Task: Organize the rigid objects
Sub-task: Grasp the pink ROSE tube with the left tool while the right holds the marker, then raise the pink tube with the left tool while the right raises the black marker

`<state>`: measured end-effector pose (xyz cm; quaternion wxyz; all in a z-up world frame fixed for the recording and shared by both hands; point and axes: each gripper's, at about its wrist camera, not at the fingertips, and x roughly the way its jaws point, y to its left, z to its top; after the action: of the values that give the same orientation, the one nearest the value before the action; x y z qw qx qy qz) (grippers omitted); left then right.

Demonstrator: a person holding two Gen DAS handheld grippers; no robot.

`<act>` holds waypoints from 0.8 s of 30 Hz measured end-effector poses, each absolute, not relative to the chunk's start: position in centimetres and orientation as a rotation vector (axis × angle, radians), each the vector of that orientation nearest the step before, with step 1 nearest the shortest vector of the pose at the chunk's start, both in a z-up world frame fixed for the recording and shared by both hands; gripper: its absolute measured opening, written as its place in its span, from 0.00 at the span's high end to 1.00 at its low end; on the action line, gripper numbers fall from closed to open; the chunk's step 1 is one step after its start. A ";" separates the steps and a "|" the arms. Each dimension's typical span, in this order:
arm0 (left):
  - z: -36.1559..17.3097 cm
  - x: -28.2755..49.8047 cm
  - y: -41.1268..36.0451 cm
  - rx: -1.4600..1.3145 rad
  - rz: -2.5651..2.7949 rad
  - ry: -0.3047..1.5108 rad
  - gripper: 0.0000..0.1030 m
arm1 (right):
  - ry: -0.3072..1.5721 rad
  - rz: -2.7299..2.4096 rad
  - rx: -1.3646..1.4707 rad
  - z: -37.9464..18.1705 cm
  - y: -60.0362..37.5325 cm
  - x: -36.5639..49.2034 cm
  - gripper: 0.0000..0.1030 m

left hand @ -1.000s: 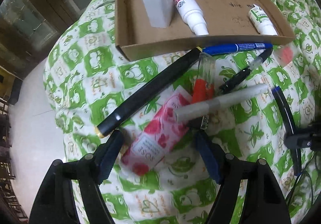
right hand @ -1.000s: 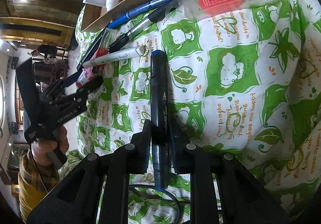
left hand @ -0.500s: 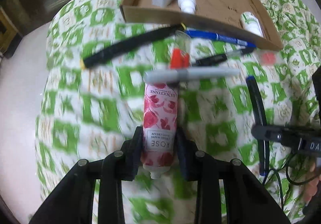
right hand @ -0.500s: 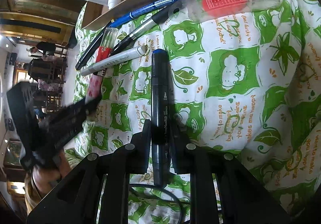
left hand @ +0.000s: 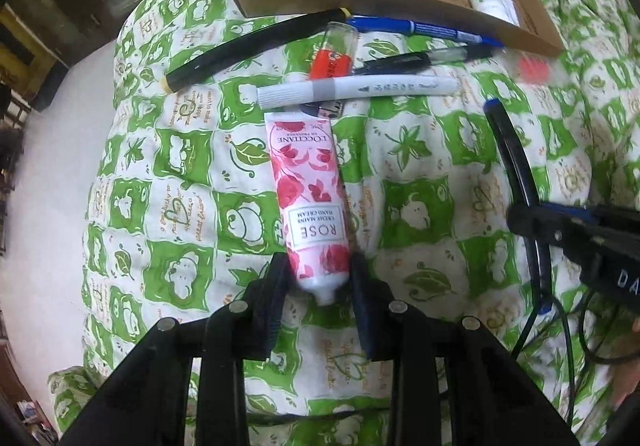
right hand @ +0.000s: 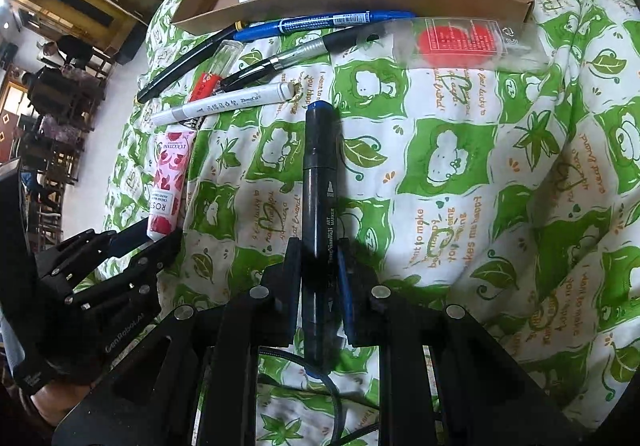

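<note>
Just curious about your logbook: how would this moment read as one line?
left gripper: shut on hand cream tube | right gripper: shut on black art marker | cardboard tray: partly filled

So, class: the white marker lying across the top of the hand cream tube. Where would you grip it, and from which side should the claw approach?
Grip the white marker on its grey band, coming down from above with the fingers across its width. It lies flat and crosswise, its middle resting over the red tube and touching the hand cream tube, so the raised round barrel there is easiest to straddle.
</note>
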<state>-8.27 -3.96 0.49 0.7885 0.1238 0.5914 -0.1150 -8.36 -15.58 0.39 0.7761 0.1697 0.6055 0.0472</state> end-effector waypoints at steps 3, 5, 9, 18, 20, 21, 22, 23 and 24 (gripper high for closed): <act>0.0 -6.4 -3.8 0.274 -0.245 1.261 0.69 | 1.317 0.097 0.373 0.1 -15.3 -8.4 0.84; 0.0 -5.0 -3.8 0.277 -0.244 1.254 0.66 | 1.322 0.091 0.366 -0.1 -15.3 -8.2 0.84; -0.3 -2.4 -4.8 0.297 -0.250 1.239 0.65 | 1.327 0.084 0.339 -0.5 -14.9 -7.9 0.84; 2.0 -3.9 -1.9 0.079 -0.350 1.133 0.69 | 1.259 0.144 0.378 0.3 -14.1 -7.4 0.84; 3.0 -4.3 -0.2 -0.006 -0.386 1.104 0.71 | 1.221 0.165 0.411 1.0 -14.3 -7.3 0.84; 3.1 -4.3 0.2 -0.029 -0.390 1.101 0.71 | 1.206 0.167 0.409 1.3 -14.3 -7.3 0.84; 3.0 -4.2 0.5 -0.040 -0.391 1.103 0.71 | 1.199 0.165 0.406 1.4 -14.3 -7.3 0.84; 2.8 -4.0 0.7 -0.042 -0.390 1.108 0.71 | 1.197 0.161 0.405 1.5 -14.4 -7.3 0.84; 2.7 -4.0 0.6 -0.036 -0.389 1.113 0.71 | 1.201 0.156 0.407 1.3 -14.4 -7.2 0.84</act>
<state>-4.02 0.58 2.71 0.8312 -0.0169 0.5246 -0.1832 -7.19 -14.44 1.34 0.8027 0.1898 0.5606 0.0729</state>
